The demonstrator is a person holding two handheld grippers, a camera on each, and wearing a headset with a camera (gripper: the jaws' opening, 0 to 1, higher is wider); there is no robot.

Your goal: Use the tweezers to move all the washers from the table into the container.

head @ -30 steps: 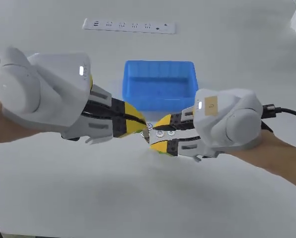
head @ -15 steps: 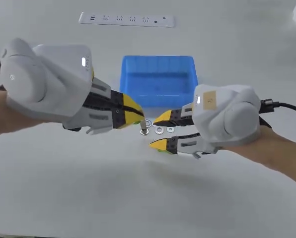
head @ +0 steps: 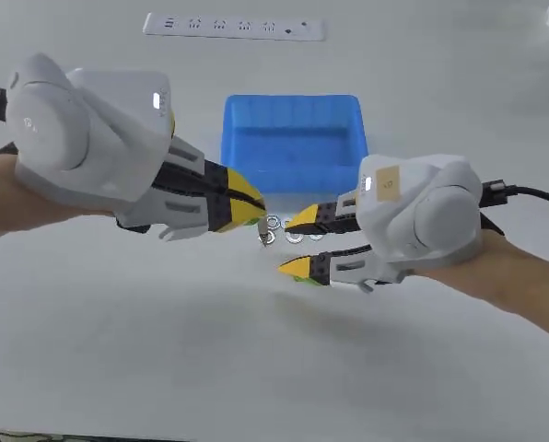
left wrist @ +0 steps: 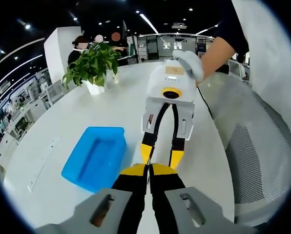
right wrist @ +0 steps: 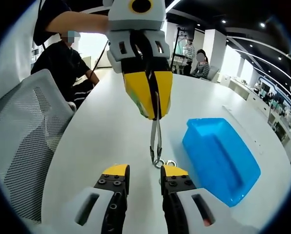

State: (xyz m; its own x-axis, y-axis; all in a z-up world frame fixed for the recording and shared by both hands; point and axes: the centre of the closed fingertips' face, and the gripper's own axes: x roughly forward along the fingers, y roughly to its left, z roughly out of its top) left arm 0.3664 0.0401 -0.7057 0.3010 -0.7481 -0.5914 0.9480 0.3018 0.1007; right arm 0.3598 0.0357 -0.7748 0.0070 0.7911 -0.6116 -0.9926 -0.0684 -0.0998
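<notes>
1. Left tool comes in from the left in the head view, yellow jaws clenched on the tweezers.
2. In the right gripper view the left tool hangs from the top. The tweezers stick out of its closed jaws and point down at the counter.
3. Tweezer tips sit right at the washers. Cannot tell whether a washer is pinched.
4. Washers lie in a small cluster on the counter, just in front of the container and between the two tools.
5. Right tool comes in from the right, jaws released and apart, one tip above the other in the head view, grasping nothing.
6. In its own view the right tool shows both yellow tips spread, with the washers just ahead of the gap, nearer the right-hand tip.
7. In the left gripper view the left tool has its jaws pressed together. The right tool faces it, jaws apart, tips close to the left tool's.
8. The blue container is on the counter beside the tools. In the right gripper view it lies to the right of the washers, near but apart.
9. A power strip lies on the counter beyond the container.
10. A plant stands on the far counter, and a mesh chair is at the counter edge.
</notes>
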